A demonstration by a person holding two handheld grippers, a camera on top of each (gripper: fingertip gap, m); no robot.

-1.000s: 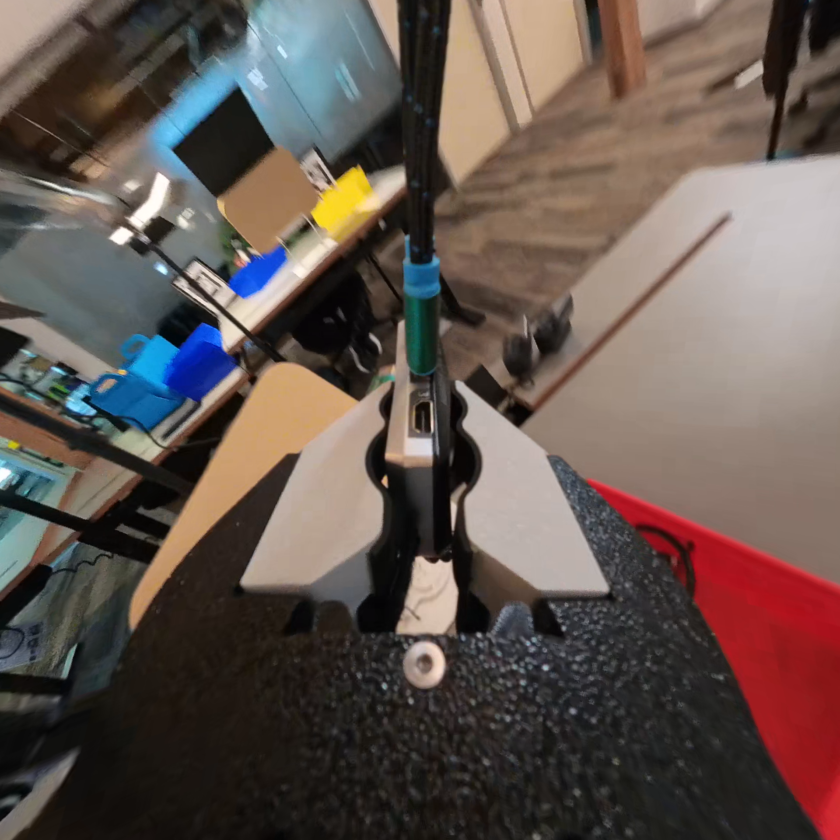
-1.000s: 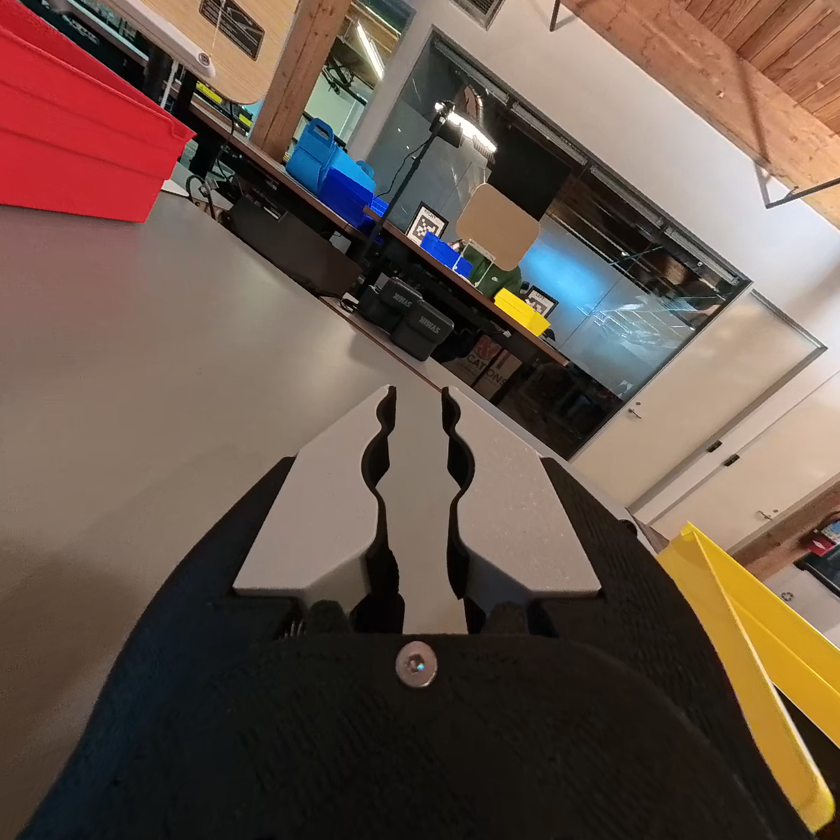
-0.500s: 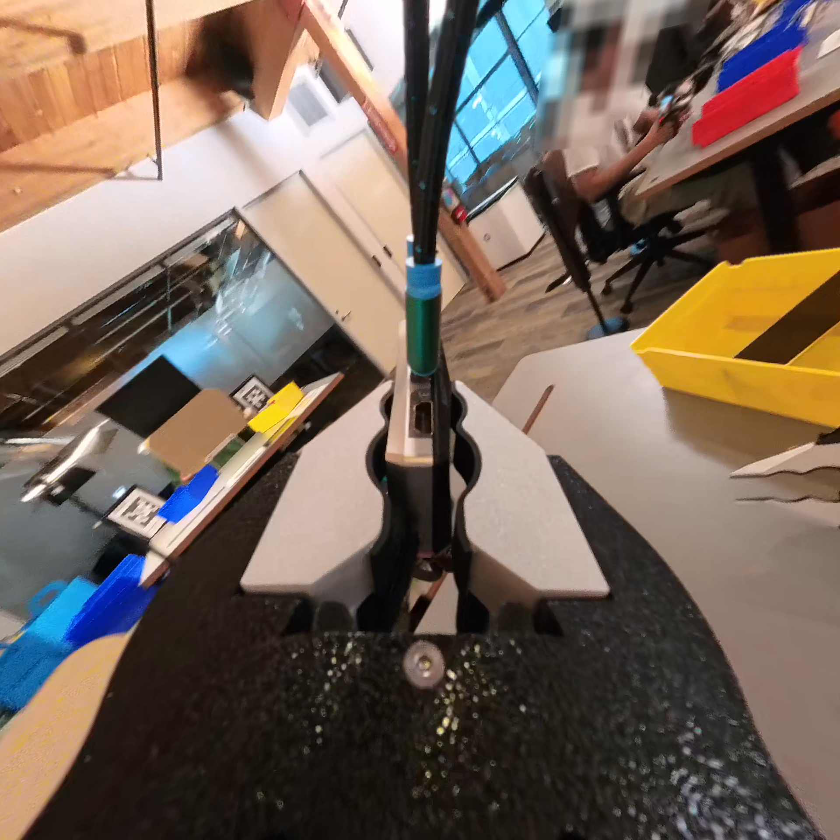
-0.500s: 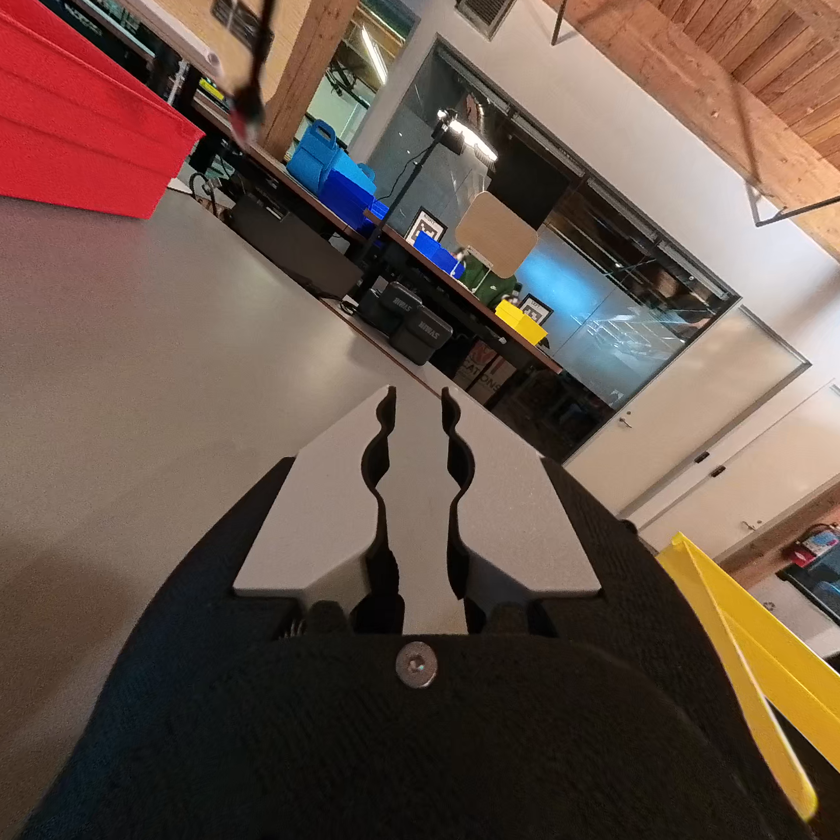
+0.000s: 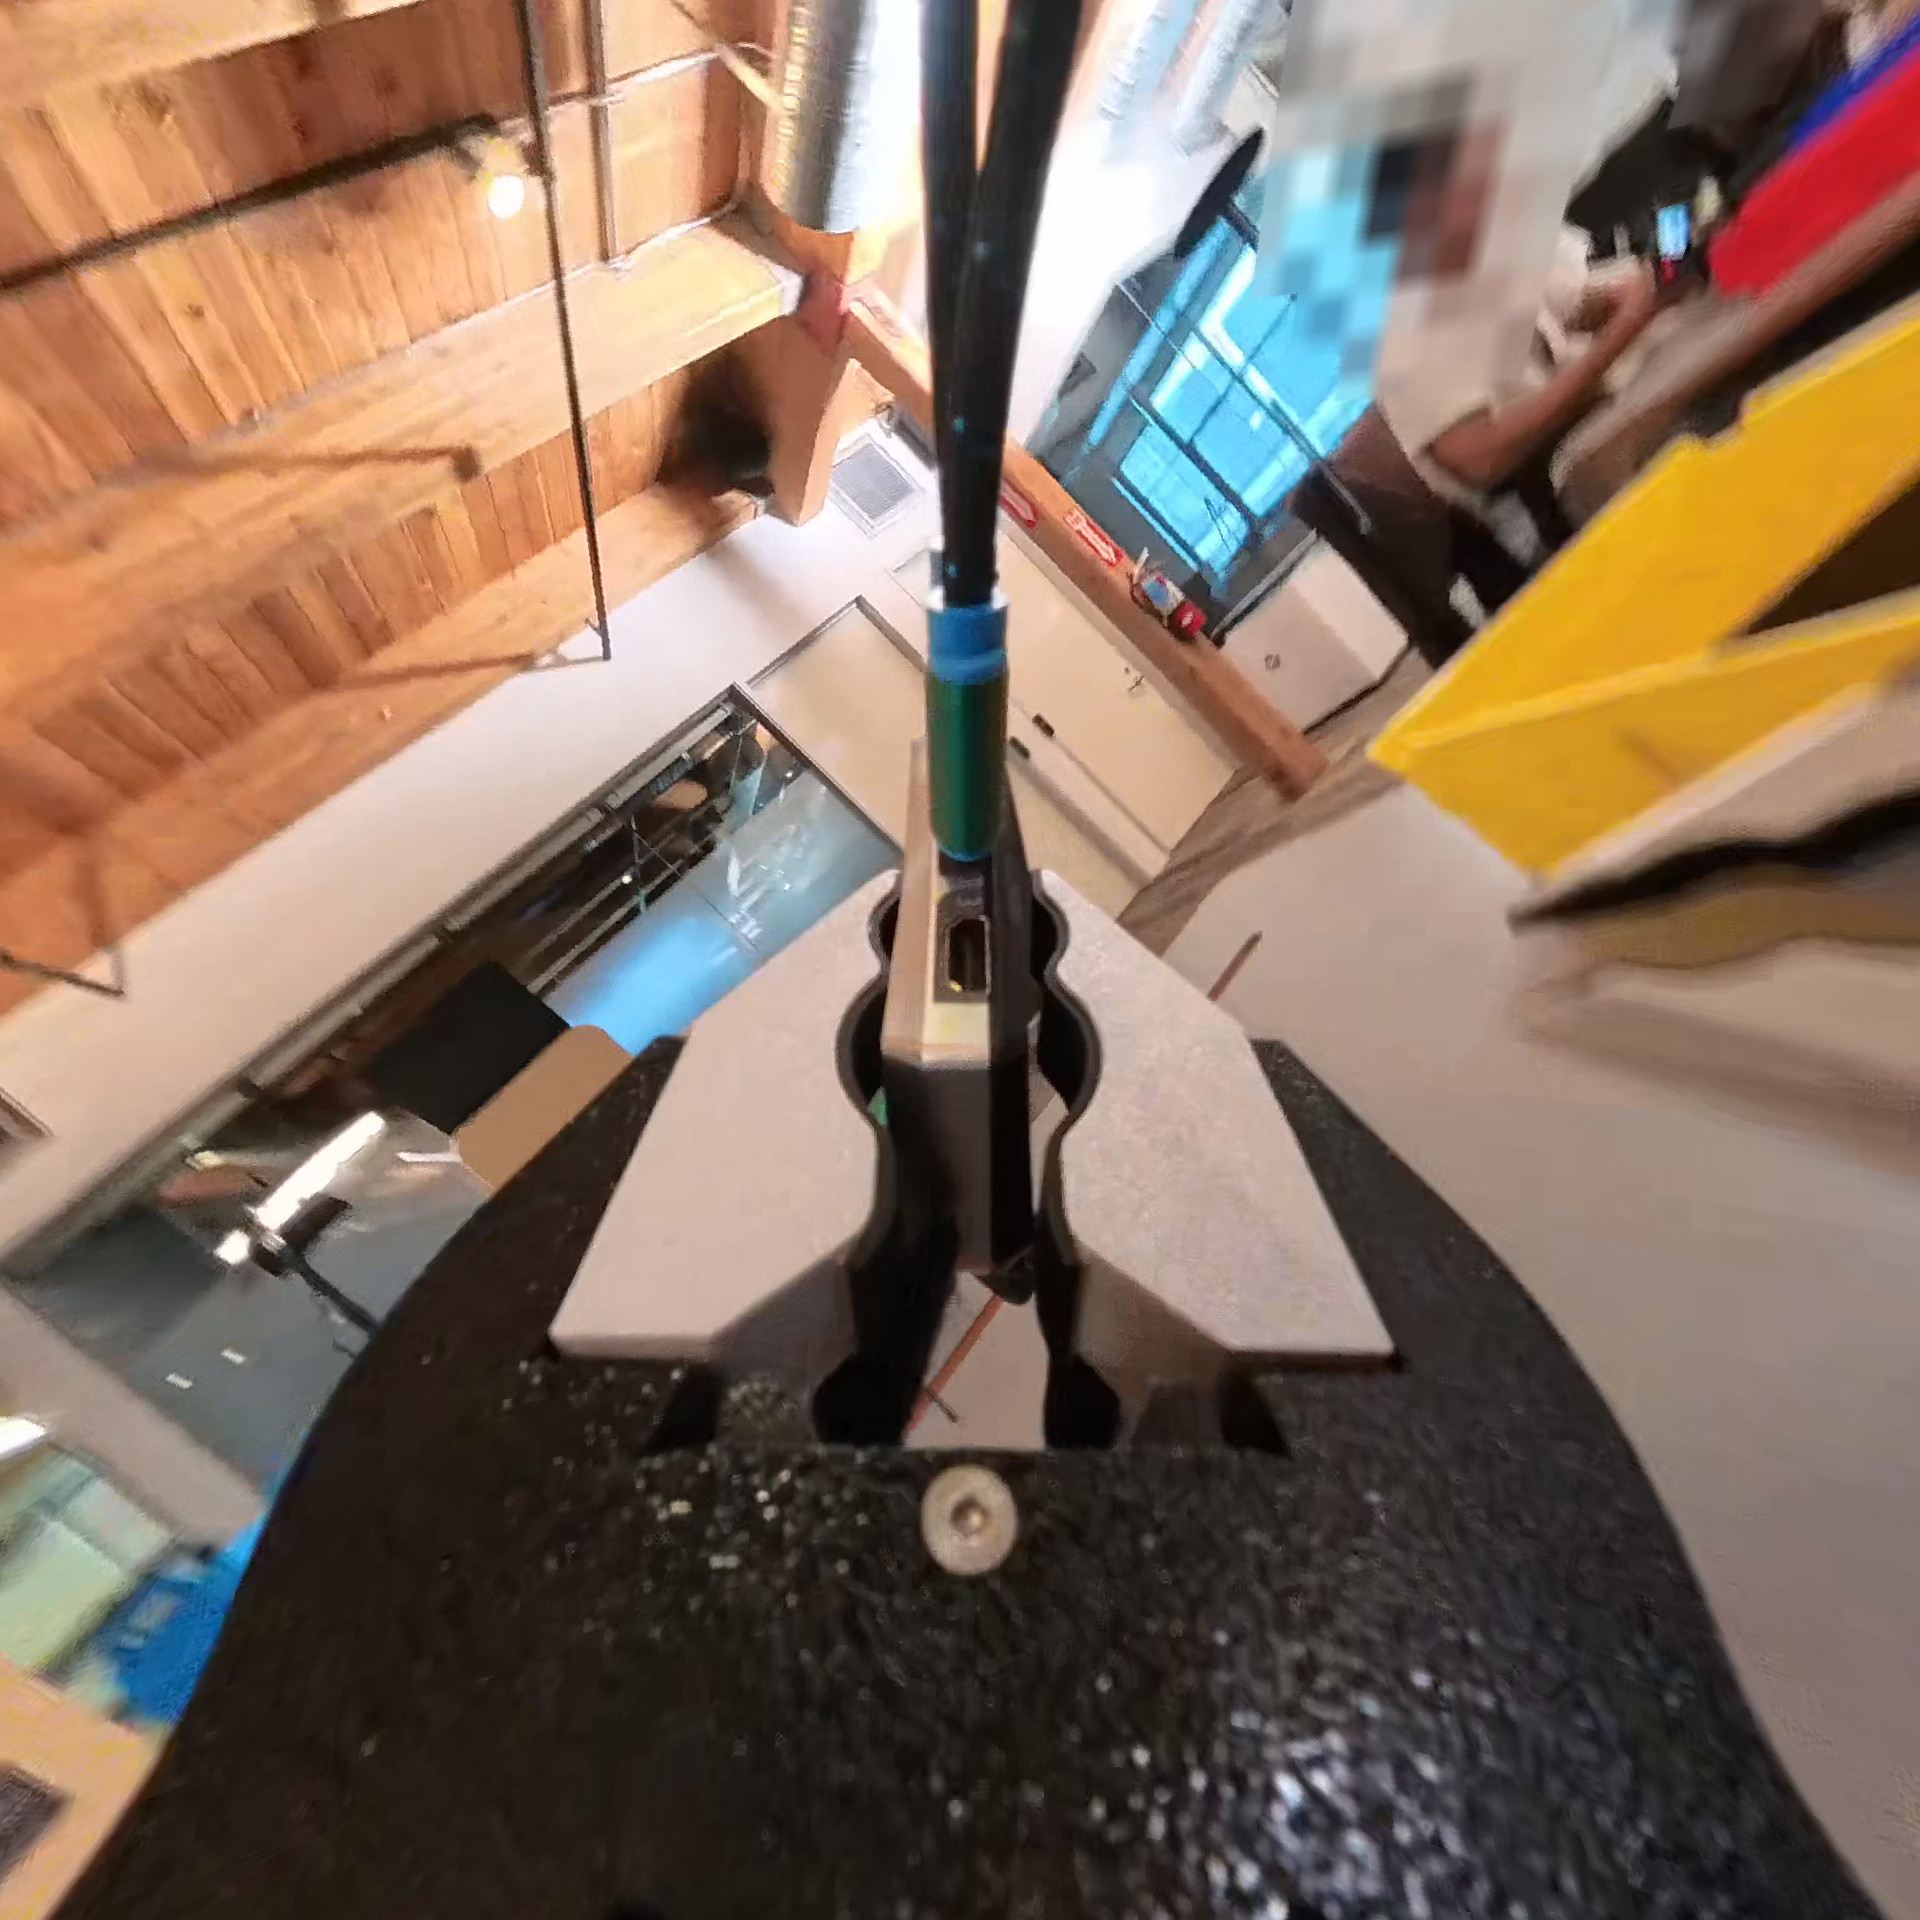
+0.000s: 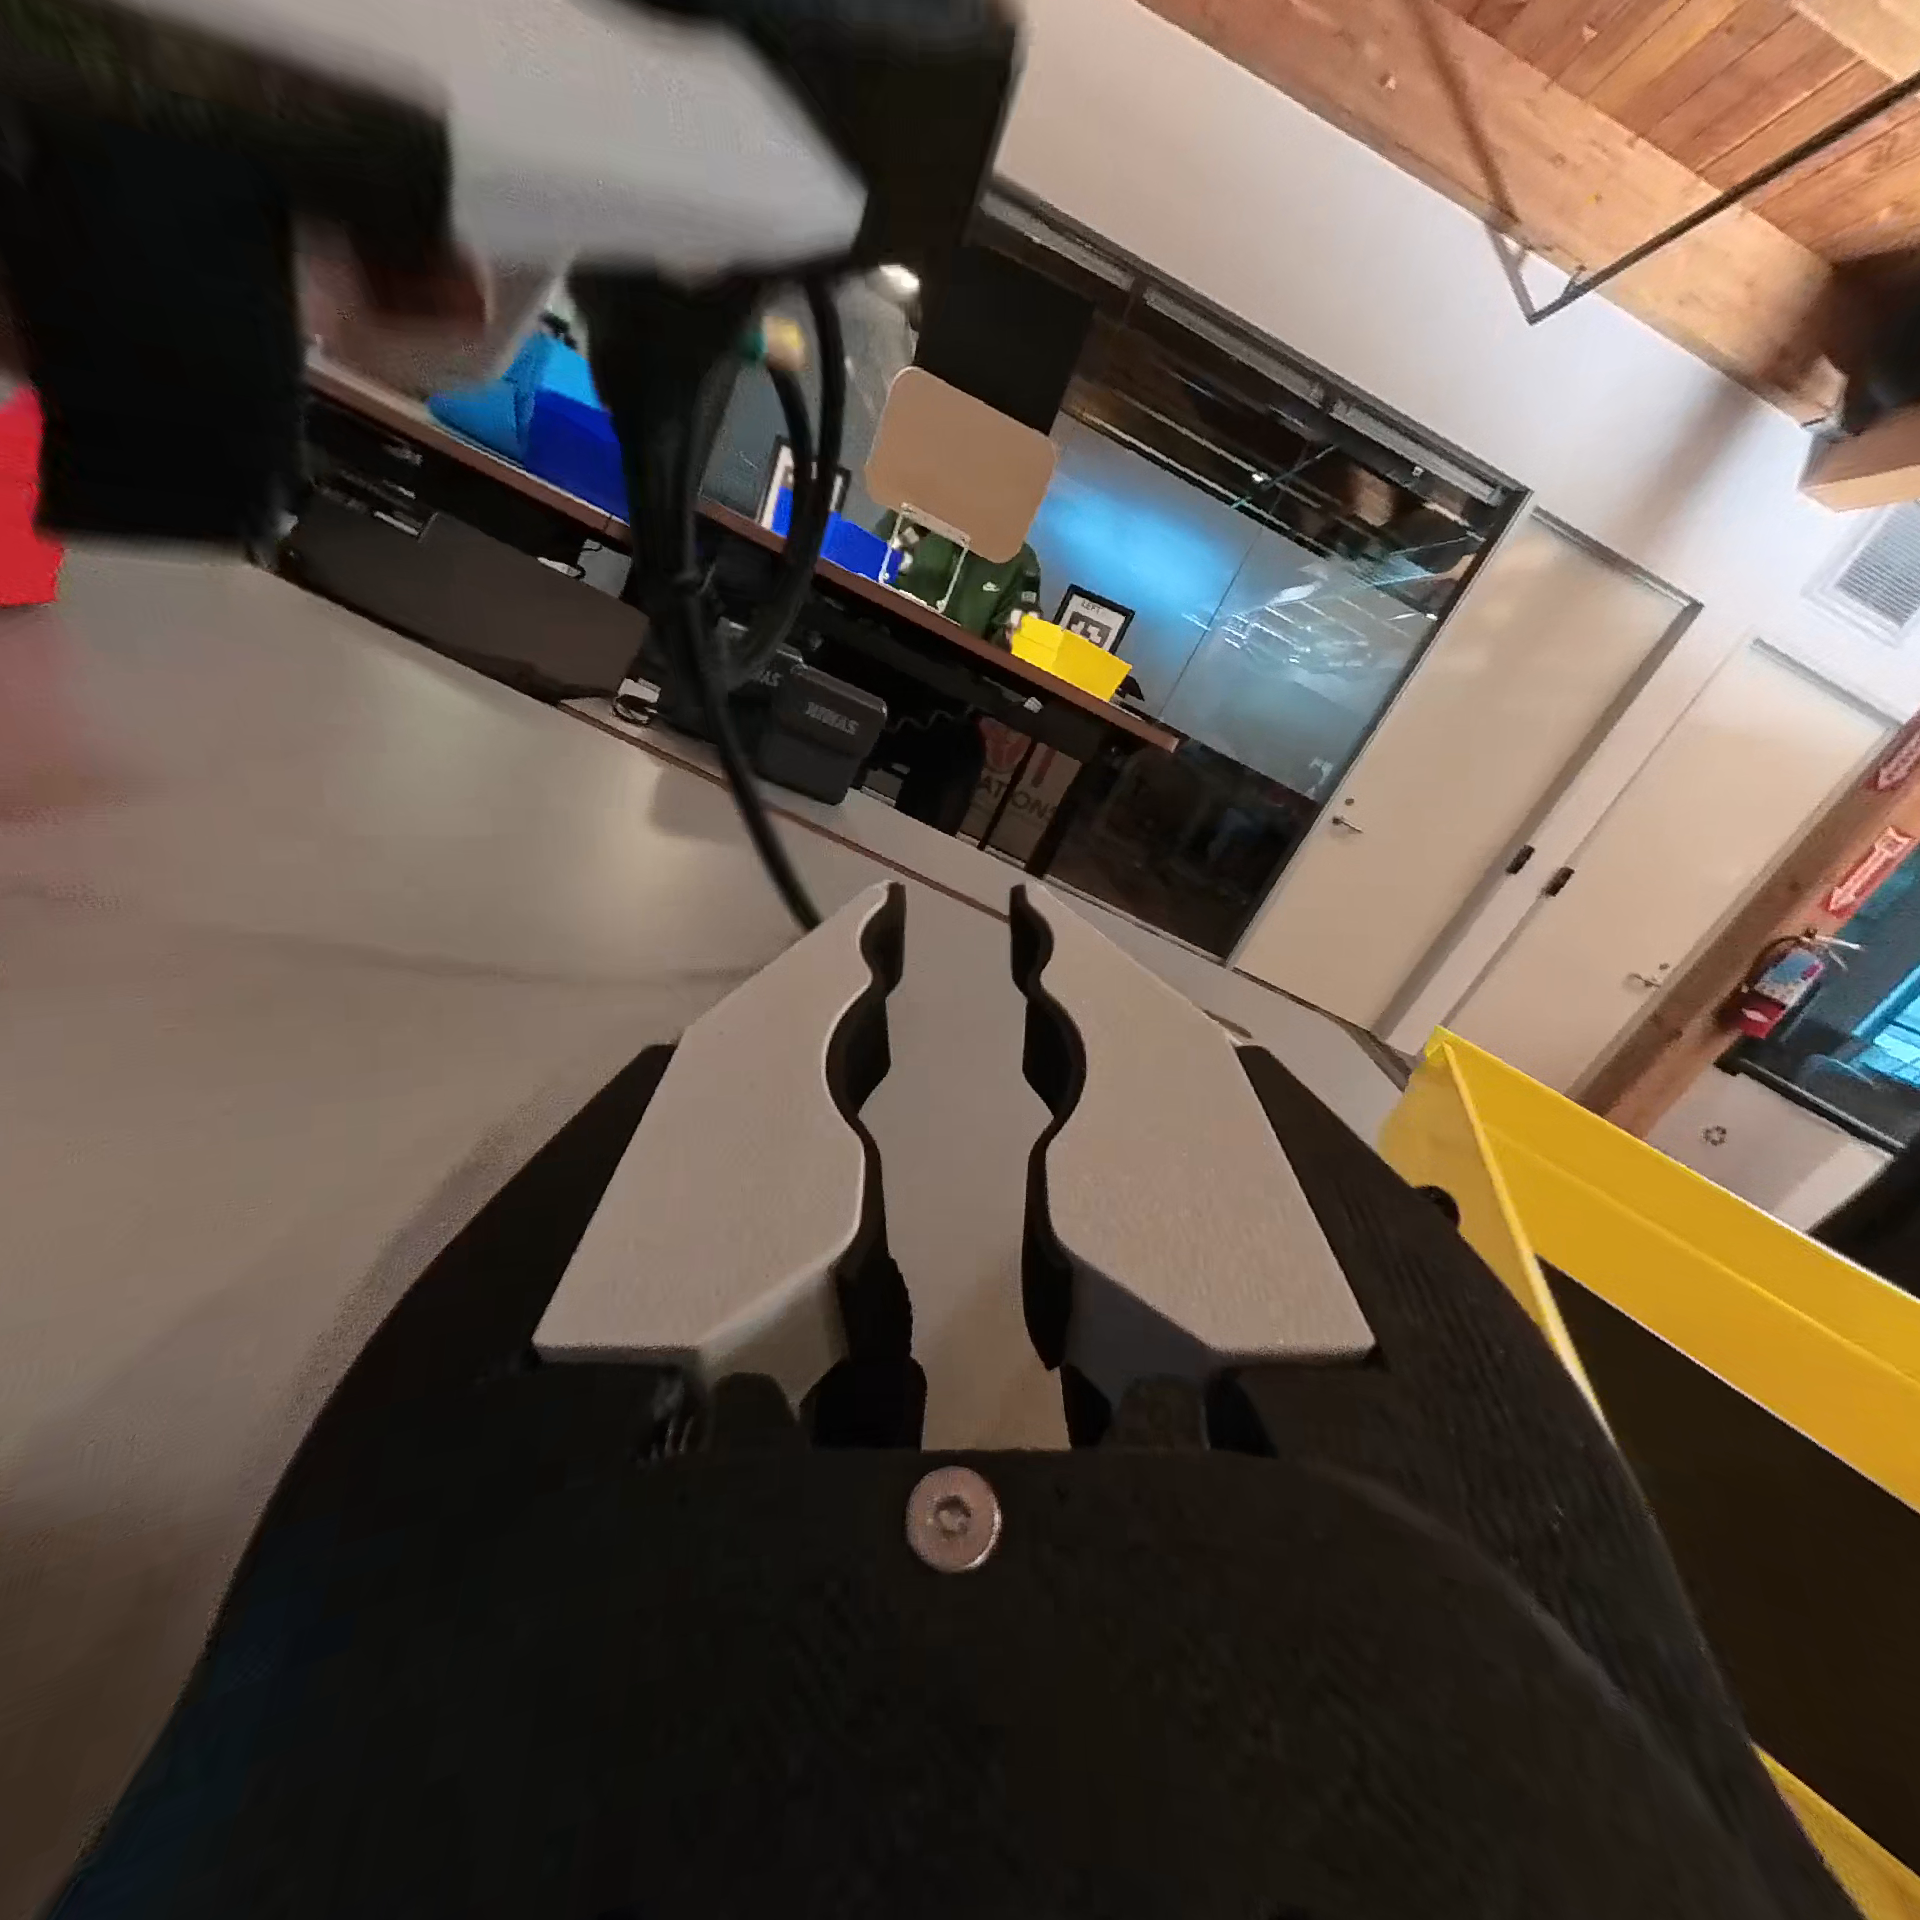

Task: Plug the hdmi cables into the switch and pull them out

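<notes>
Clamping switch [image 5: 940,1049], yellow bin [image 5: 1662,717] near.

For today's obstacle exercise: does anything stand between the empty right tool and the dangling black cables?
Nothing visible does. The right tool is open, and only bare table separates it from the cables hanging below the left tool.

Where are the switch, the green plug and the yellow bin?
switch [image 5: 940,1049], left wrist view, its silver end face under the open port.
green plug [image 5: 966,774], left wrist view, middle of its green sleeve.
yellow bin [image 6: 1662,1262], right wrist view, its side wall.
</notes>
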